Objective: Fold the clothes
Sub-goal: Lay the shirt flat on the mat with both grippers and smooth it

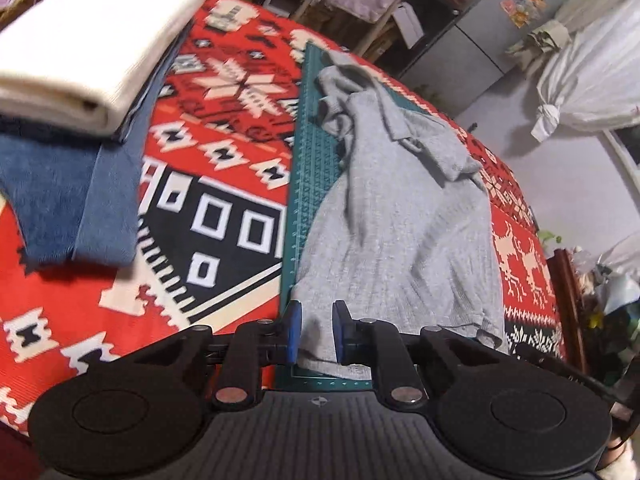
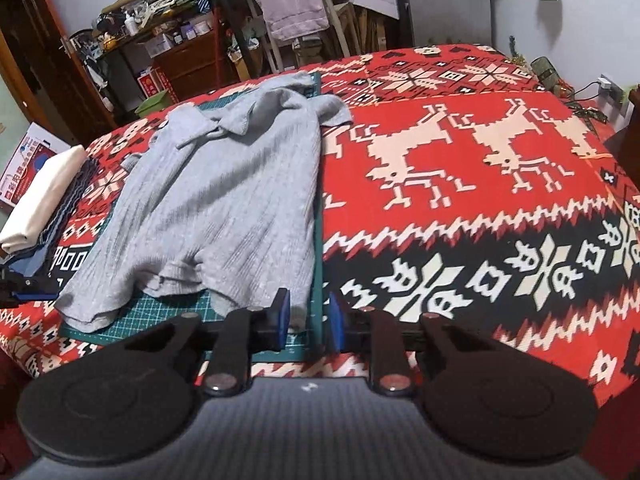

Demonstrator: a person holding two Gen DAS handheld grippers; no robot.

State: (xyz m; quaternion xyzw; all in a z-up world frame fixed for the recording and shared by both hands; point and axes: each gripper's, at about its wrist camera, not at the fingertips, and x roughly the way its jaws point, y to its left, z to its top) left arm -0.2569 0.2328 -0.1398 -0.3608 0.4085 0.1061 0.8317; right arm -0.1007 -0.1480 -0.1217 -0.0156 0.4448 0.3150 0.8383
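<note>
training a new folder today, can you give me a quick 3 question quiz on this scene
1. True or false: the grey collared shirt is already folded into a neat rectangle.
2. Multiple choice: what lies directly under the shirt? A) bare red blanket only B) a green cutting mat C) the white folded cloth
3. Short answer: in the stack of folded clothes beside the mat, which colour is on top?

Key
1. False. It lies spread out and wrinkled, collar away from the grippers.
2. B. The mat lies on the patterned blanket.
3. White, above blue pieces.

Both the left gripper and right gripper are open at the shirt's near hem.
</note>
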